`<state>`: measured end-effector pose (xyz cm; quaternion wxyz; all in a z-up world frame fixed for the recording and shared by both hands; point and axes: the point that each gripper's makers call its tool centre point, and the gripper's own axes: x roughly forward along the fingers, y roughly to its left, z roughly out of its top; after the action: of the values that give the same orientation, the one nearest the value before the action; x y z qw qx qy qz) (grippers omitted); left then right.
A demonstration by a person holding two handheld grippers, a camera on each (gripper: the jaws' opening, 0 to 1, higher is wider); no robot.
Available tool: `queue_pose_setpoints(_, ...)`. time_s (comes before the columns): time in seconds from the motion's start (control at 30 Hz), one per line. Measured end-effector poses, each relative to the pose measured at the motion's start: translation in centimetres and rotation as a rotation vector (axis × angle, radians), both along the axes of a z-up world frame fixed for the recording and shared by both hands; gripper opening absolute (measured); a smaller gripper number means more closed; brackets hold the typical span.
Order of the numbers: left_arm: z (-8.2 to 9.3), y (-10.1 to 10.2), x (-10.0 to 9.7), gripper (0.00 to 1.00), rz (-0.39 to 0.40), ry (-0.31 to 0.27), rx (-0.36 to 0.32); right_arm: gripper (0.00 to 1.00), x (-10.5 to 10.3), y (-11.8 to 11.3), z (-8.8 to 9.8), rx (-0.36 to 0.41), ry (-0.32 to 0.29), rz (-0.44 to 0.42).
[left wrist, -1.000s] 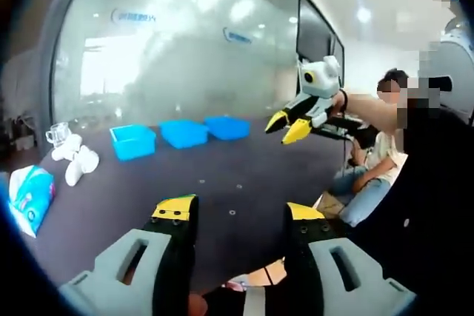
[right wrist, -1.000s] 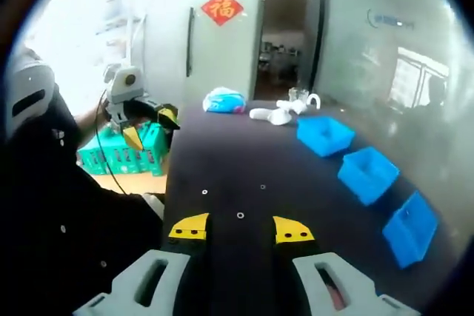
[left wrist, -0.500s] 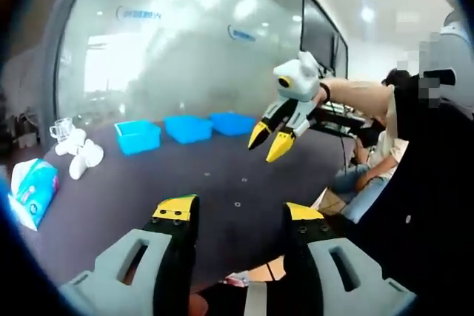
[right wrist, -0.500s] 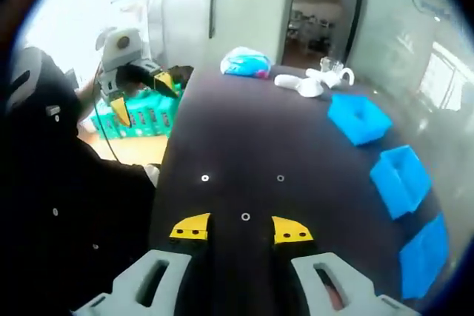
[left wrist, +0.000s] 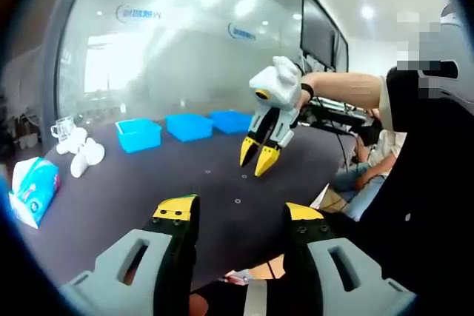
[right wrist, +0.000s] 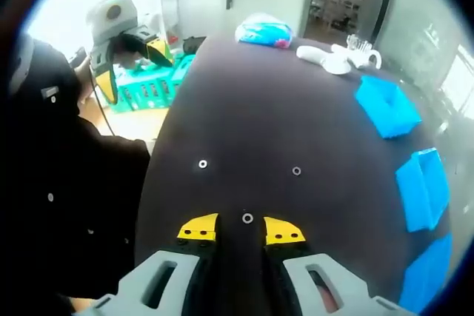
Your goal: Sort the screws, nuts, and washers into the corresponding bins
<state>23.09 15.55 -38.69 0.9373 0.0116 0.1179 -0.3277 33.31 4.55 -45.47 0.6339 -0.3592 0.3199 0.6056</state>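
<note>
Right gripper (right wrist: pixel 241 229), jaws parted and empty, points down at a small washer (right wrist: pixel 247 217) at its tips, poised to pinch it. Three blue bins (right wrist: pixel 389 106) wait at three o'clock. Left gripper (left wrist: pixel 239 214) hangs open, holding nothing.

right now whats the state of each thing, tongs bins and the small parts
right tongs: open, tips down either side of one washer
washer: flat on the table, not gripped
left tongs: open, empty
three blue bins: upright in a row; contents cannot tell
two other small parts: loose on the table
</note>
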Motion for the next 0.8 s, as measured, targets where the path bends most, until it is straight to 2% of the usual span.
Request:
queue_pose_setpoints(0.43,0.0,0.3,0.2,0.42,0.012,0.003,-0.008,0.13,1.1,0.1,-0.7,-0.024,0.024,-0.007)
queue_pose_setpoints(0.8,-0.2,0.7,0.2,0.41,0.027,0.011,-0.016,0.09,1.2,0.1,-1.3,-0.031,0.043,-0.01)
